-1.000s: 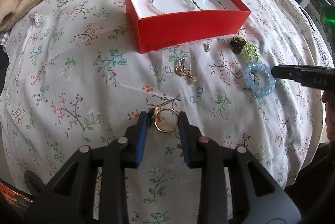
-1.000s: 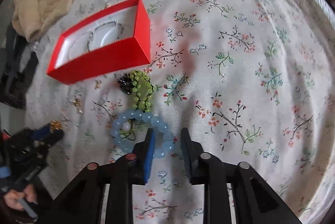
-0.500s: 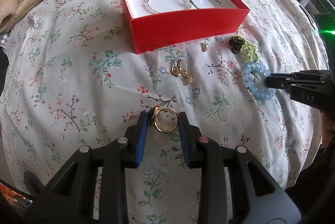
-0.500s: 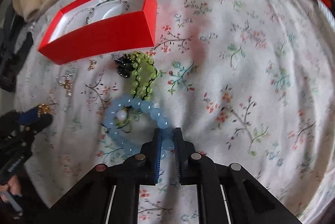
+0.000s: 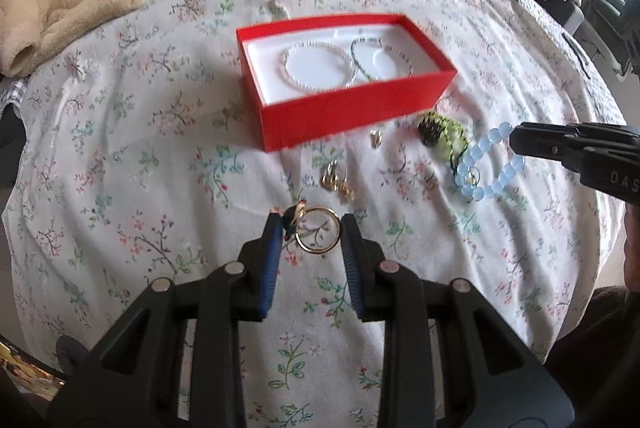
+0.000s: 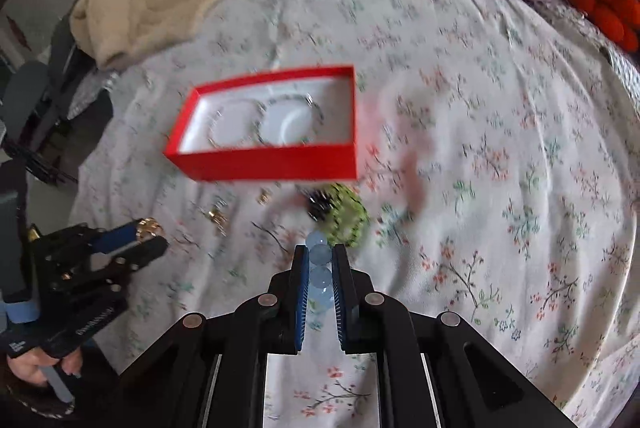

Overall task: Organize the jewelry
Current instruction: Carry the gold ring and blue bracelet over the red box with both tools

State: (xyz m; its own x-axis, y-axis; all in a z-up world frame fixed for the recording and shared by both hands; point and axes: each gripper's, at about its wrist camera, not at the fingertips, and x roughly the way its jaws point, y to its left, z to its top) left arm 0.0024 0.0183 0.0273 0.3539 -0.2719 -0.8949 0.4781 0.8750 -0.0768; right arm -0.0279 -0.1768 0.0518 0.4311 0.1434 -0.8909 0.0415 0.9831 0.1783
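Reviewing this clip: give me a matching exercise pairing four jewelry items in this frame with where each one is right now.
Items:
1. blue bead bracelet
2. gold hoop earring
3. white pearl bracelet
4. green bead bracelet

Places:
A. inside the red box
B. lying on the floral bedspread, ungripped
C. held in the right gripper
D. between the left gripper fingers

Pairs: 1-C, 2-D, 3-A, 4-B

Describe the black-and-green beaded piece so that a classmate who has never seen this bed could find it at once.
Start at the red box on the floral bedspread. By its near right corner lies the black-and-green beaded piece, the only dark and lime cluster, between a tiny gold earring and the pale blue bracelet.
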